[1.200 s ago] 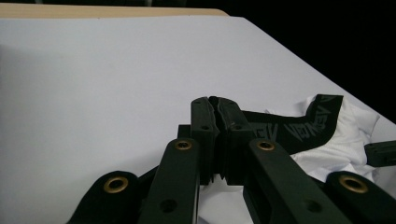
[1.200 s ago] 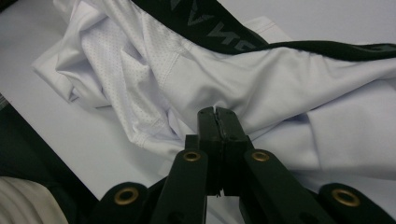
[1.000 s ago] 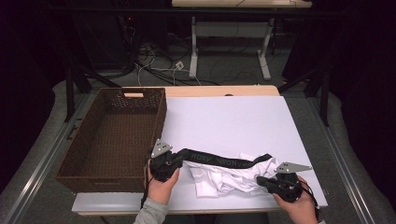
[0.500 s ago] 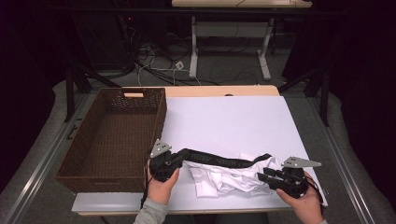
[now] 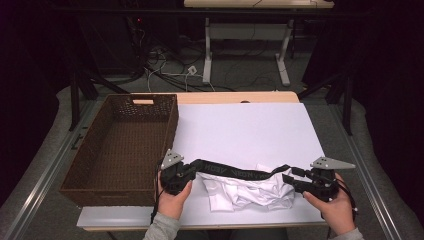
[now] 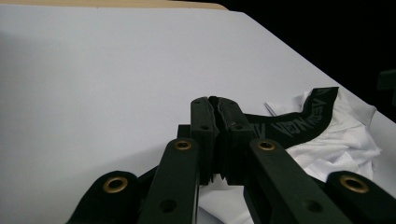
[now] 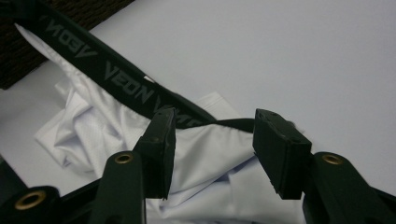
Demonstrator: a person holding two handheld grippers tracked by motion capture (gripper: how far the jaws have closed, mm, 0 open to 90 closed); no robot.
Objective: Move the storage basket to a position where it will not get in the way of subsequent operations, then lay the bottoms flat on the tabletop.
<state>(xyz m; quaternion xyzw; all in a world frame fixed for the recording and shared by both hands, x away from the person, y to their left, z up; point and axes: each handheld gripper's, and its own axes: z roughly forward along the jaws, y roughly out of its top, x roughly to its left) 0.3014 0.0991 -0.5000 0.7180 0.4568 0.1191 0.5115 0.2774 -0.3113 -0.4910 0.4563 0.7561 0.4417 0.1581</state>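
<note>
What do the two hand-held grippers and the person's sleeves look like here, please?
Both the left gripper and the right gripper are matte black linkages with brass-coloured rivets at the pivots and blocky, ribbed black pads. Each carries a grey three-cornered plate on top. A thin dark cable trails from the left one. The person wears grey sleeves.

basket at table's left, garment near front edge, right of basket
</note>
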